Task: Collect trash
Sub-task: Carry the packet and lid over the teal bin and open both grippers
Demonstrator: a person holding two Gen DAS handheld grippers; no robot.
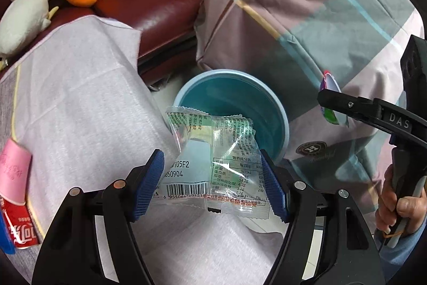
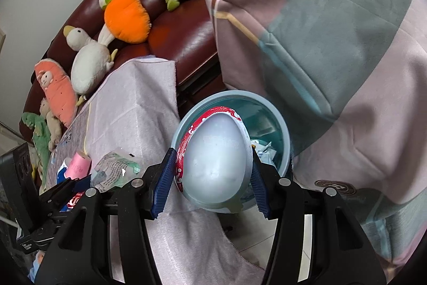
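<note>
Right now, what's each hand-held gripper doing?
Left hand-held gripper: closed on clear snack wrapper.
Right hand-held gripper: closed on egg-shaped plastic shell.

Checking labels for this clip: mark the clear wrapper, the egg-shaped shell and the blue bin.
clear wrapper (image 1: 213, 167), left wrist view, printed middle.
egg-shaped shell (image 2: 216, 162), right wrist view, pale dome.
blue bin (image 1: 285, 122), left wrist view, right rim.

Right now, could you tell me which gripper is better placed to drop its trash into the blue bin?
Right. The right gripper holds the egg-shaped shell directly above the blue bin; the left gripper's clear wrapper sits short of the rim.
</note>
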